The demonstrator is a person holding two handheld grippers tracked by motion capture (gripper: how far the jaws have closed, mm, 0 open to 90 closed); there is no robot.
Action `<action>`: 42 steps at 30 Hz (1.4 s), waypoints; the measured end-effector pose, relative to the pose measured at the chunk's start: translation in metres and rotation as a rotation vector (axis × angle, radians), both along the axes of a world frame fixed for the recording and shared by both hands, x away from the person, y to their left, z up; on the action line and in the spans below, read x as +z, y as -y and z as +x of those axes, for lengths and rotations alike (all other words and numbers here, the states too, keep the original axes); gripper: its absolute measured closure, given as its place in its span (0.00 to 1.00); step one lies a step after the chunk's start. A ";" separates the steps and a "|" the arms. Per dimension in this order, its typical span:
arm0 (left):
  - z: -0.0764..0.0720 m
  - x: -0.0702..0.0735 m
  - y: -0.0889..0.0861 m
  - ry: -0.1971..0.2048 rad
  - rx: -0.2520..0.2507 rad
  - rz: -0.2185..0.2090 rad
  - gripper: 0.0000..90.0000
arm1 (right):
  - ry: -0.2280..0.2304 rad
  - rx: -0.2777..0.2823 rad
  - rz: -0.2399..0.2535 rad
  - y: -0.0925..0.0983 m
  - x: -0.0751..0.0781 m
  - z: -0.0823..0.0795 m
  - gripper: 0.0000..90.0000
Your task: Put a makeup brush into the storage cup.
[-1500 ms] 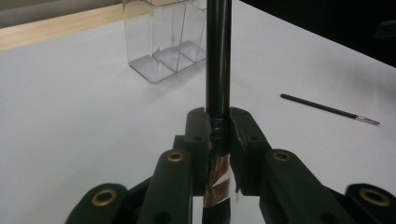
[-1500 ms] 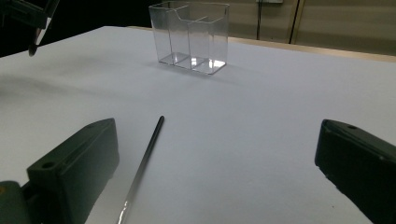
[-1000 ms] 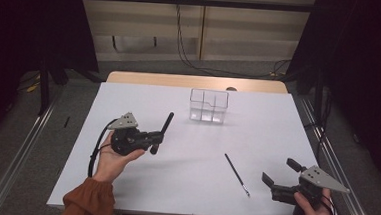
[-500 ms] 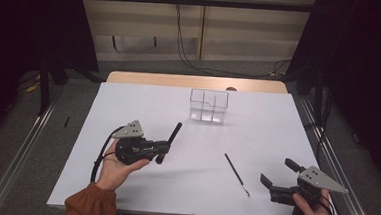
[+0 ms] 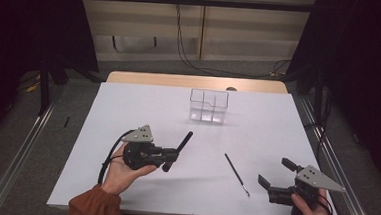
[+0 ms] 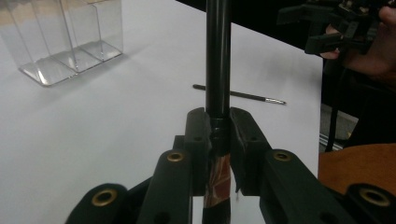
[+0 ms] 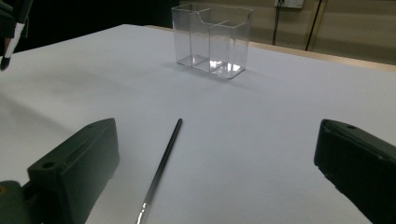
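The left hand-held gripper [image 5: 171, 156] is clenched on a thick black cylindrical pen [image 6: 218, 60], held off the white worktop [image 5: 143, 104] and pointing toward the clear plastic divided organiser box [image 5: 208, 106], which stands well ahead of it. The step in hand looks like carrying the pen to that box; next it must be tipped upright over a compartment. The right hand-held gripper [image 5: 276, 179] hangs released, near the thin black brush [image 5: 237, 174] lying well short of the box.
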State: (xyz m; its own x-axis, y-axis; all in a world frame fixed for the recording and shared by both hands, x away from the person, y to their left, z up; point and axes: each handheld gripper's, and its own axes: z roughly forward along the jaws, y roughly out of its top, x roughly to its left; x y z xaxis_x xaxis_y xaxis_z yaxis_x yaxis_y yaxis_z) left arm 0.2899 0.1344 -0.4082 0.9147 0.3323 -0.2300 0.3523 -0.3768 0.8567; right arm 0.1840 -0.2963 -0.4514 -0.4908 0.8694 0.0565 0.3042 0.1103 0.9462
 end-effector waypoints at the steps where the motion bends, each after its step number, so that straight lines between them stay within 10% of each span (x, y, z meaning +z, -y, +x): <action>1: -0.001 0.001 0.002 0.001 -0.008 0.012 0.87 | 0.002 0.002 -0.001 0.000 0.000 0.000 0.00; 23: -0.015 0.015 0.028 -0.034 -0.149 0.143 0.87 | 0.022 0.146 -0.020 -0.031 0.015 0.013 0.00; 42: -0.015 0.020 0.031 -0.043 -0.227 0.283 0.87 | -0.071 0.338 -0.069 -0.066 0.029 0.036 0.00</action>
State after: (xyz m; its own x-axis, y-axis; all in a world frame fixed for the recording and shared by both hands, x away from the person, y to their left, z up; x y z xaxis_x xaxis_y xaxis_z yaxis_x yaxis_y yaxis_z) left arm 0.2753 0.1038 -0.3886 0.9640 0.1780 -0.1976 0.2658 -0.6694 0.6938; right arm 0.2203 -0.2307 -0.4220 -0.7486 0.6613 0.0475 0.3043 0.2790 0.9108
